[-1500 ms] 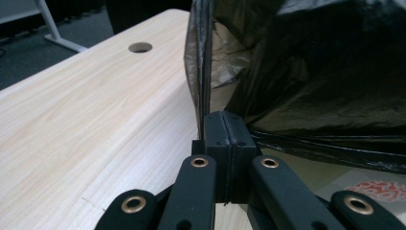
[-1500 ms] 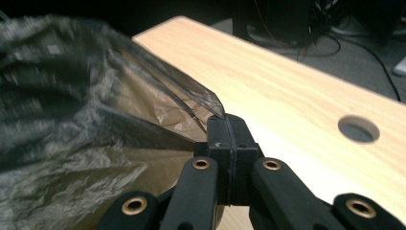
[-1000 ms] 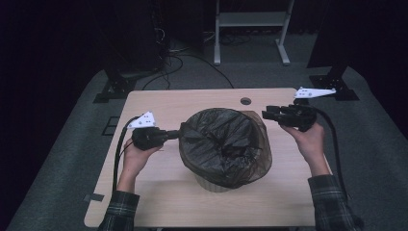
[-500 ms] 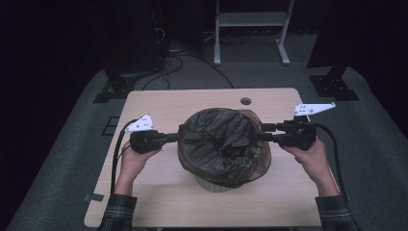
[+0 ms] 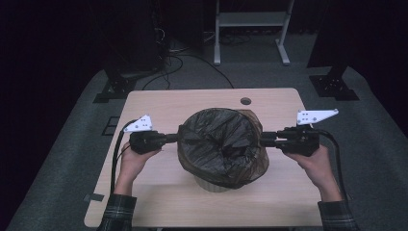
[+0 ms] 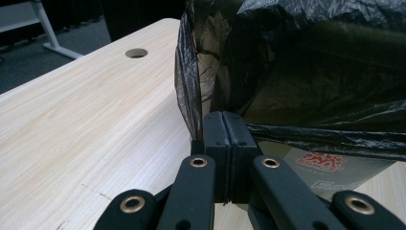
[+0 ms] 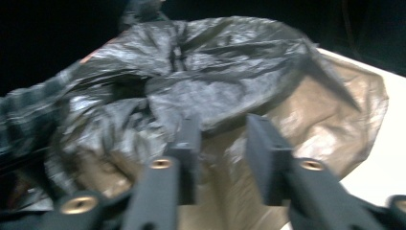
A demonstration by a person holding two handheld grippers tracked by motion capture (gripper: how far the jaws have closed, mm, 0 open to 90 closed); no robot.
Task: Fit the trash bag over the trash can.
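A: Here's the surface [image 5: 159, 202], pale wood, and near its middle, a little toward the near edge, stands a bin [image 5: 211, 183] with a dark bag [image 5: 221, 144] draped over its top.

B: And a gripper on each side of it. The left gripper [image 5: 174, 138] reaches in from the left edge side, right at the bag's rim.

A: Look at the left gripper view: the left gripper [image 6: 224, 125] has its jaws pressed flat together, with the bag's [image 6: 306, 72] edge running into them. It's pinching the plastic.

B: Over on the right, the right gripper [image 5: 265, 139] points at the bag's opposite rim, the hand [image 5: 315, 163] behind it low on the right side of the surface.

A: From the right gripper view it's blurred, but the right gripper [image 7: 222, 139] clearly has a gap between its jaws. Spread apart, the crumpled bag [image 7: 201, 86] just beyond them.

B: Is plastic between those jaws?

A: Can't tell from this blur. The jaws stand apart, that much is plain.

B: Far side of the surface, a small round hole [image 5: 246, 101] near the back edge.

A: And under the bag's hem in the left gripper view, a strip of the bin's pale wall [image 6: 335, 167] with a red print on it.
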